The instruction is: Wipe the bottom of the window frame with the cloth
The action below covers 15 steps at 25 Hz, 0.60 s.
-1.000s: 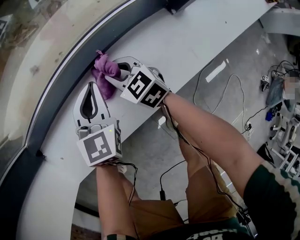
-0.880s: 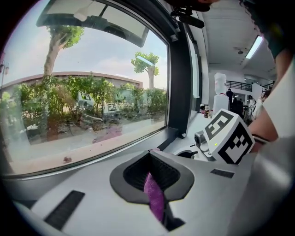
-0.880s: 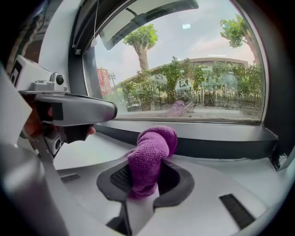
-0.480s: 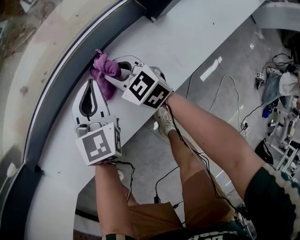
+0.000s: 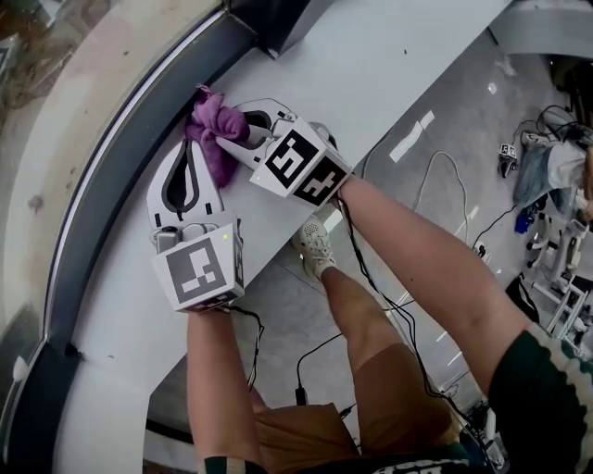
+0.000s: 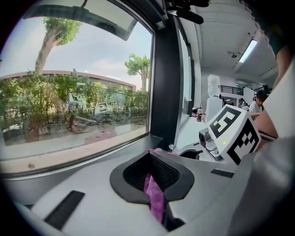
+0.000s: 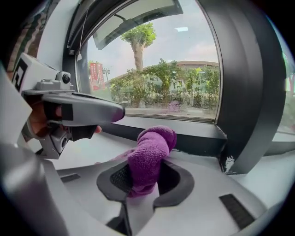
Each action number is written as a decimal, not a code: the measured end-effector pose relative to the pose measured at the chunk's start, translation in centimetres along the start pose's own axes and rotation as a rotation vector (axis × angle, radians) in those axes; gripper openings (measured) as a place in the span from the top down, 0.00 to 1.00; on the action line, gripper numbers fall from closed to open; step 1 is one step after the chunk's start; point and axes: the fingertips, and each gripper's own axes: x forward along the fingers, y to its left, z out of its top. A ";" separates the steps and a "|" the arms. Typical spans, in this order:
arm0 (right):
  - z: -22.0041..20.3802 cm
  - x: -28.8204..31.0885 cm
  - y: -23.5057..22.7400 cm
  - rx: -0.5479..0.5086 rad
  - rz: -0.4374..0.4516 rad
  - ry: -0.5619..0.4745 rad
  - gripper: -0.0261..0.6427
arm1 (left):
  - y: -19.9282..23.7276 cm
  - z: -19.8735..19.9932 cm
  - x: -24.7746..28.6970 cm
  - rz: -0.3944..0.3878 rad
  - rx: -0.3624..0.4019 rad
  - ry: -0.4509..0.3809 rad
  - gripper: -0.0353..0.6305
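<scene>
The dark window frame (image 5: 116,162) curves along the white sill (image 5: 398,56). On the sill, the left gripper (image 5: 190,148) lies with its jaws drawn together, a strip of the purple cloth (image 5: 215,120) showing in the slit between them. Beside it, the right gripper (image 5: 239,130) is clamped on the same cloth, whose bunched end touches the bottom of the frame.

cloth (image 5: 211,116) | slid along window frame (image 5: 107,180) toward dark upright (image 5: 278,23) (right claw (image 5: 239,130) and left claw (image 5: 190,153) went along)
</scene>
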 end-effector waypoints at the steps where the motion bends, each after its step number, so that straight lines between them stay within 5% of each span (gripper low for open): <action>1: -0.1 -0.2 -0.5 -0.004 -0.006 0.002 0.81 | -0.4 0.6 0.5 -0.003 0.005 -0.013 0.94; 8: -1.3 -2.2 -6.7 0.005 -0.074 0.004 0.81 | -4.5 3.4 5.3 -0.045 0.025 -0.035 0.94; 15: -2.3 -2.4 -8.4 -0.078 -0.184 0.102 0.81 | -3.6 2.3 4.3 -0.034 0.004 -0.041 0.94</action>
